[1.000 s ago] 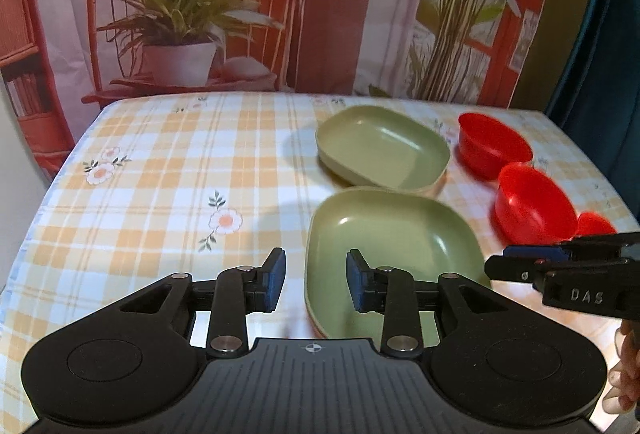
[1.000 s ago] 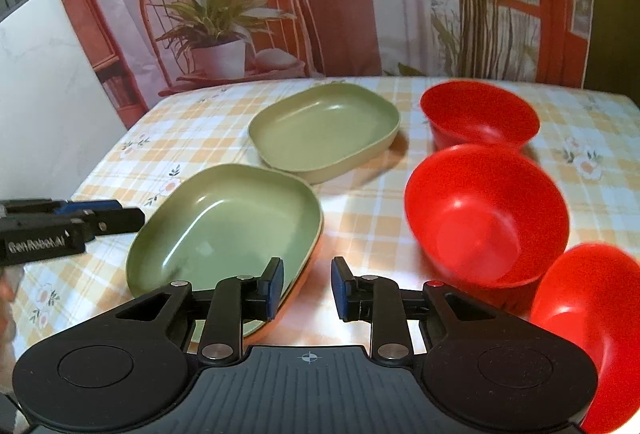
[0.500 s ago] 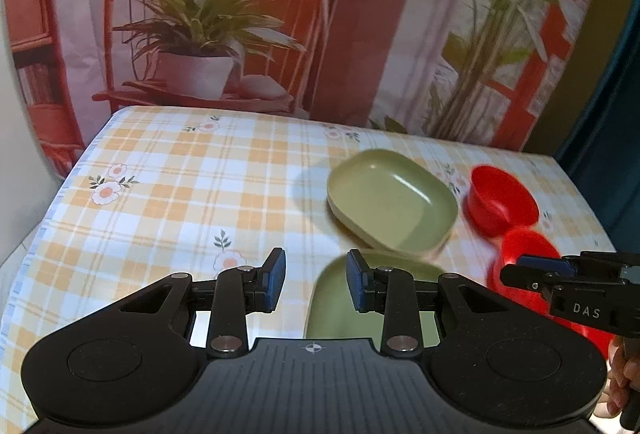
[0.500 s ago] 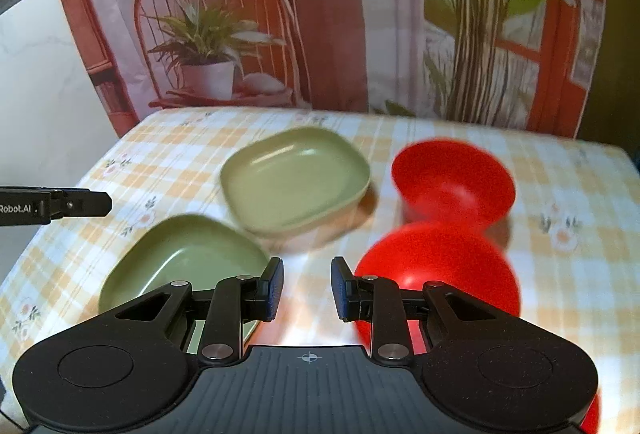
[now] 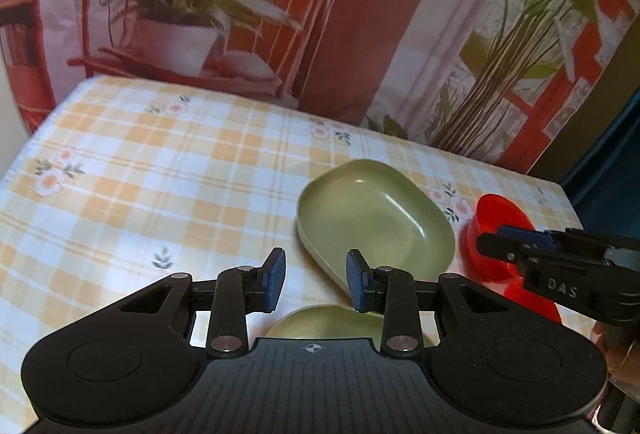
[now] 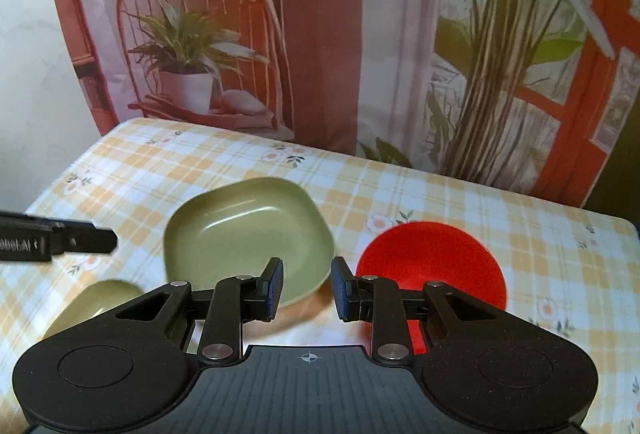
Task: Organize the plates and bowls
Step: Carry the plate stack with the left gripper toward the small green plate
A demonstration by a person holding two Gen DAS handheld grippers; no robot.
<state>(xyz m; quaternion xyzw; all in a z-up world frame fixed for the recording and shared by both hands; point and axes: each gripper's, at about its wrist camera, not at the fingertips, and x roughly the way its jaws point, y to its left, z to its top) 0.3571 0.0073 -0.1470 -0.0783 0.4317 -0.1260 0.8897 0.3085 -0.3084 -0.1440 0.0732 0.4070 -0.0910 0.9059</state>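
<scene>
Two green squarish plates lie on the checked tablecloth. The far plate point(image 5: 376, 222) point(image 6: 248, 234) sits mid-table. The near plate point(image 5: 328, 322) point(image 6: 96, 300) is mostly hidden under the grippers. A red bowl point(image 6: 432, 262) point(image 5: 500, 234) sits right of the far plate; a second red bowl point(image 5: 532, 300) shows behind the right gripper. My left gripper point(image 5: 316, 284) is open and empty above the near plate. My right gripper point(image 6: 307, 288) is open and empty, above the gap between far plate and red bowl.
The table point(image 5: 160, 186) carries a yellow checked cloth with flower prints. A printed backdrop point(image 6: 320, 34) with a chair and plants hangs behind the far edge. The left gripper's tip point(image 6: 60, 236) shows at left in the right wrist view.
Both grippers have risen and pulled back from the dishes, so the plates and bowls look smaller and lower in view. Both stay open and empty. No dish has moved.
</scene>
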